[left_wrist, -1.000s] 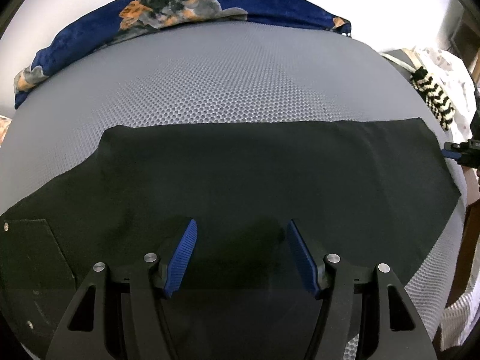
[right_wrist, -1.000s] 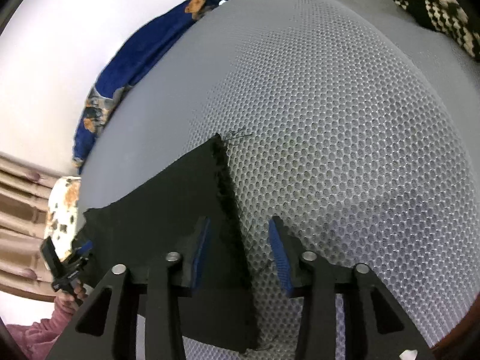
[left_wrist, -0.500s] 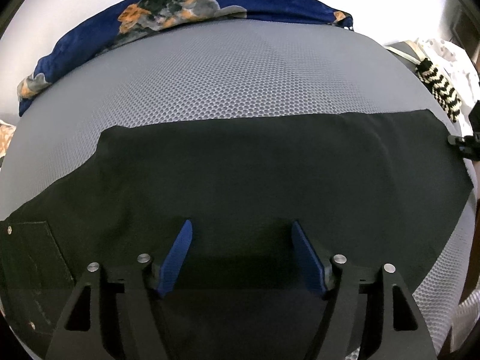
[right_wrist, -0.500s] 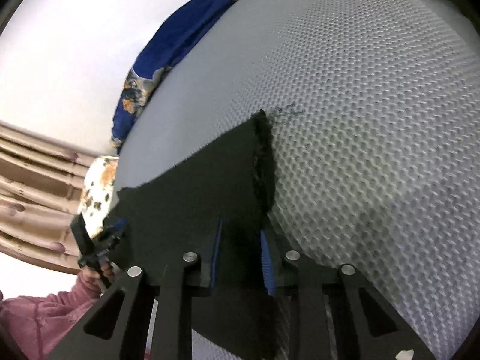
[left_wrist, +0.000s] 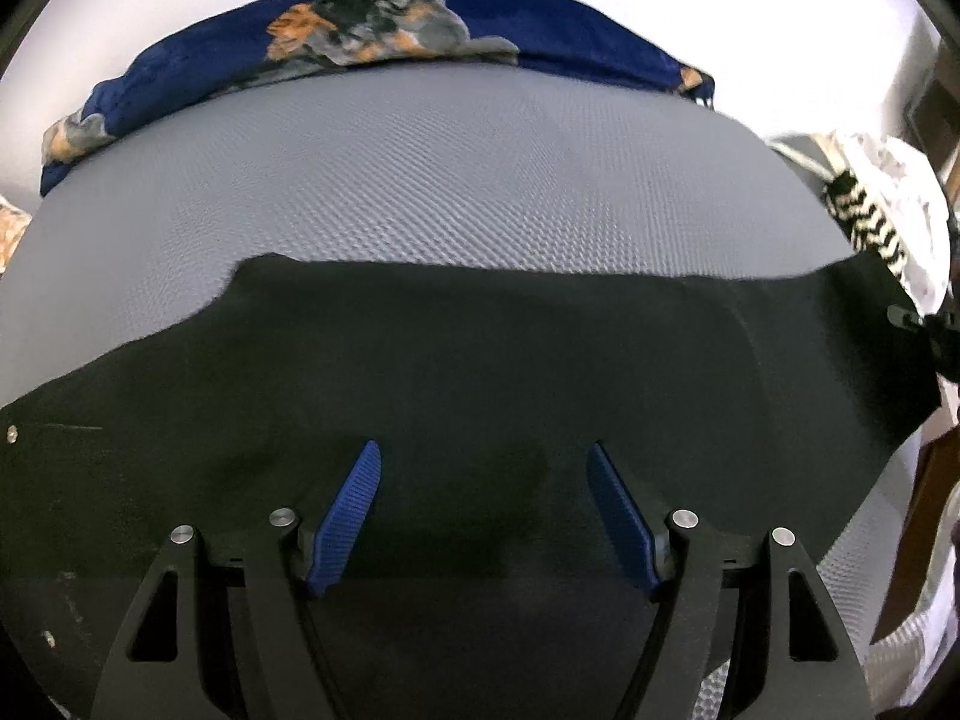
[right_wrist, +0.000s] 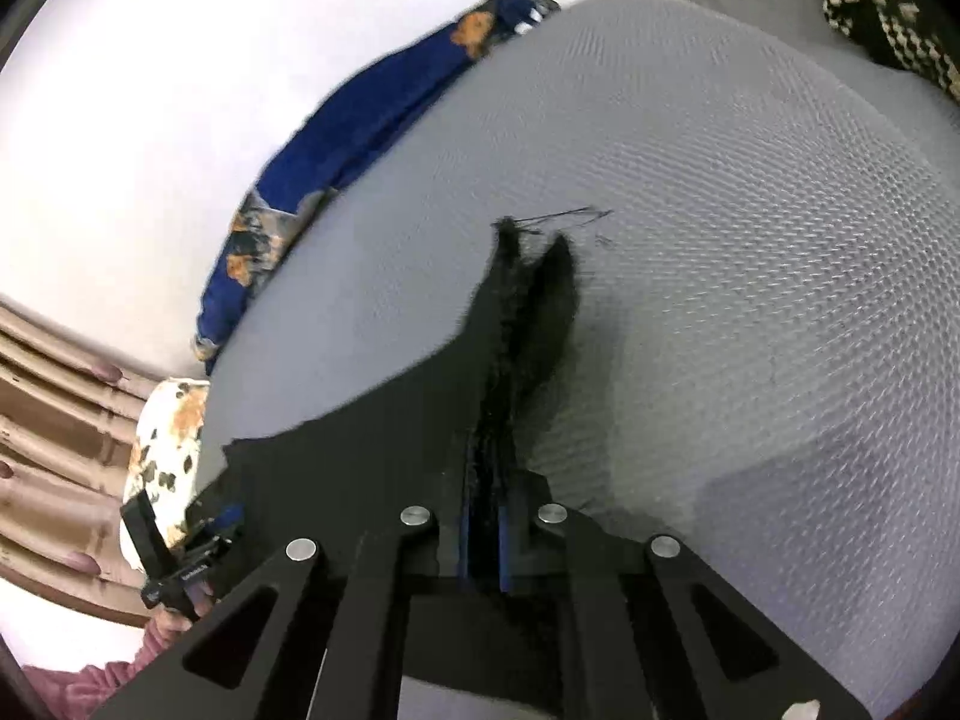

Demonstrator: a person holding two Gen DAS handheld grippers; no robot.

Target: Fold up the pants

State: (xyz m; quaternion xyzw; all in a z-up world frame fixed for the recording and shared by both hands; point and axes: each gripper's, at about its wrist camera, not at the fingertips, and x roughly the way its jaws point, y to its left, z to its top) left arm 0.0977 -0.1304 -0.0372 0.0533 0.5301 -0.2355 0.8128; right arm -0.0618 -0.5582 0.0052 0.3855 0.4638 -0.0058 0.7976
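Since the right claw (right_wrist: 483, 531) clamped, pants (right_wrist: 372, 456) bunched.

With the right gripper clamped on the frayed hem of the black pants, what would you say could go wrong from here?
1. The right gripper pinches only the frayed hem of the pants; loose threads trail there, so the edge may slip out or fray further.
2. The left gripper is open above the cloth, holding nothing, so a pull from the right may drag the whole garment across the grey mesh surface instead of folding it.
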